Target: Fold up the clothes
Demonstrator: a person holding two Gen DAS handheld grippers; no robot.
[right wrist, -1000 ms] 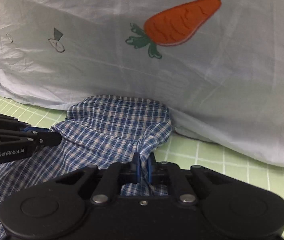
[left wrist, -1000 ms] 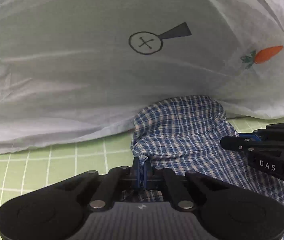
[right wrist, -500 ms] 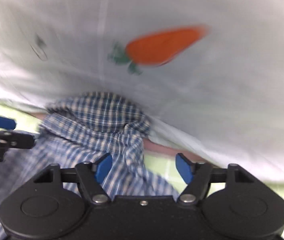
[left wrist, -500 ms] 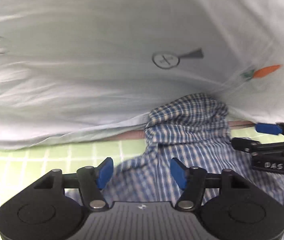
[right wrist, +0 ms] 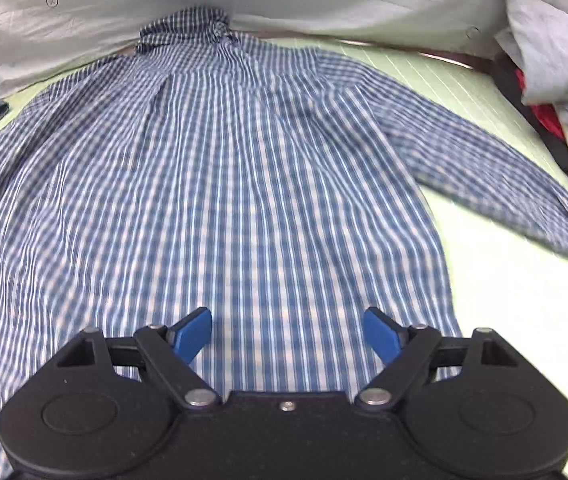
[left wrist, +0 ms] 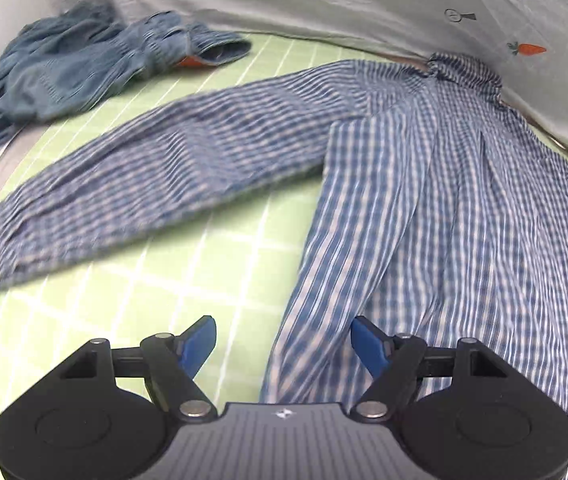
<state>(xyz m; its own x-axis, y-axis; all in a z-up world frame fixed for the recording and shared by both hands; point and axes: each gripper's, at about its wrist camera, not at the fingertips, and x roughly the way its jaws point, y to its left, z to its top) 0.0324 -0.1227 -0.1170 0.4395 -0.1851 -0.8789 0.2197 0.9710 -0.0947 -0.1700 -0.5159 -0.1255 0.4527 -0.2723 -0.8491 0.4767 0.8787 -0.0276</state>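
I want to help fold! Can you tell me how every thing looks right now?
Checked shirt: spread flat on the mat, back up, sleeves out, not folded.
Denim garment: crumpled in a heap.
Clothes pile: jumbled, unfolded.
Left gripper: fingers open, holding nothing.
Right gripper: fingers open, holding nothing.

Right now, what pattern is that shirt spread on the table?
Blue-and-white check shirt, clearest in the right wrist view.
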